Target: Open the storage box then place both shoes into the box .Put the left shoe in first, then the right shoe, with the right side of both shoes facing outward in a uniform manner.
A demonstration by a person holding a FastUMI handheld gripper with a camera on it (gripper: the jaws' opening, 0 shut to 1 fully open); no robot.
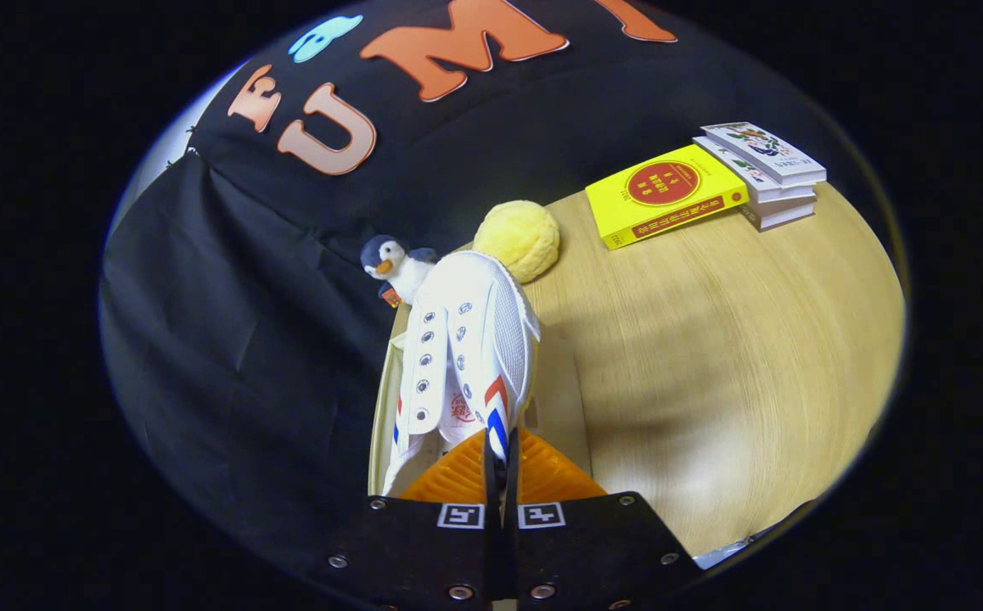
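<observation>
between the jaws, pressed together on its heel edge, the white shoe (466, 356) hangs with its long axis pointing far, above the pale storage box (555, 399).

We look forward along the gripper (500, 462) fingers — close, tilted. Beyond lies the table (712, 356), then the booth wall.

Ahead of me a pale wood-grain table (712, 339) under soft overhead light, black cloth wall (245, 339) hanging left and far, a yellow book (661, 197) beside a small book stack (767, 174) at far right, a yellow plush ball (519, 240) and toy penguin (394, 267) against the cloth.
</observation>
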